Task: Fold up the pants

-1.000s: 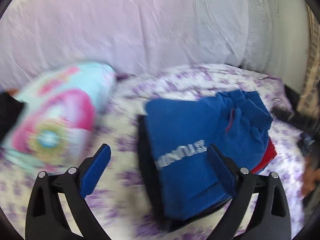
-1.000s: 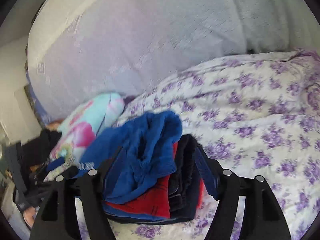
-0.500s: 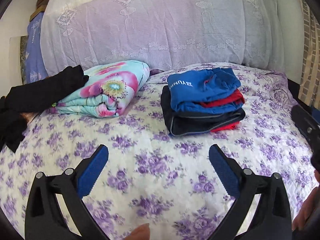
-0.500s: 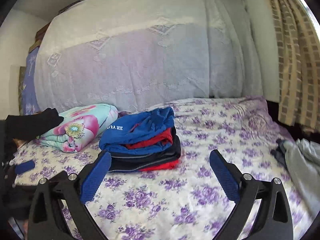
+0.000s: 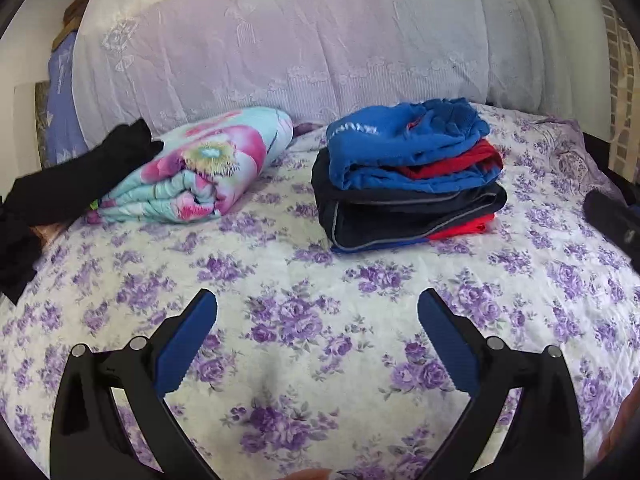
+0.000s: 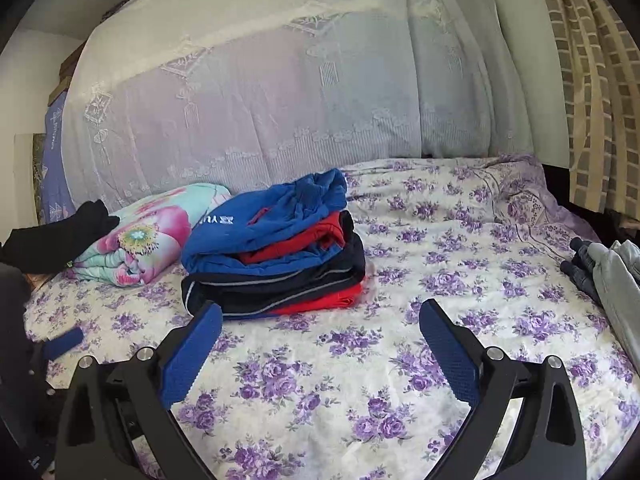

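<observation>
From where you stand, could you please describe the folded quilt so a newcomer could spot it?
On the purple-flowered bedspread, look left of the stack of folded clothes. The quilt lies there, the only pale turquoise bundle with big pink flowers, beside black clothing.

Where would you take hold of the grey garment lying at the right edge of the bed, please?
Probably with the right tongs, which stand open, coming from its left. Pinch the grey garment along its near long edge: it lies loose and unfolded on the floral sheet, partly out of view.
</observation>
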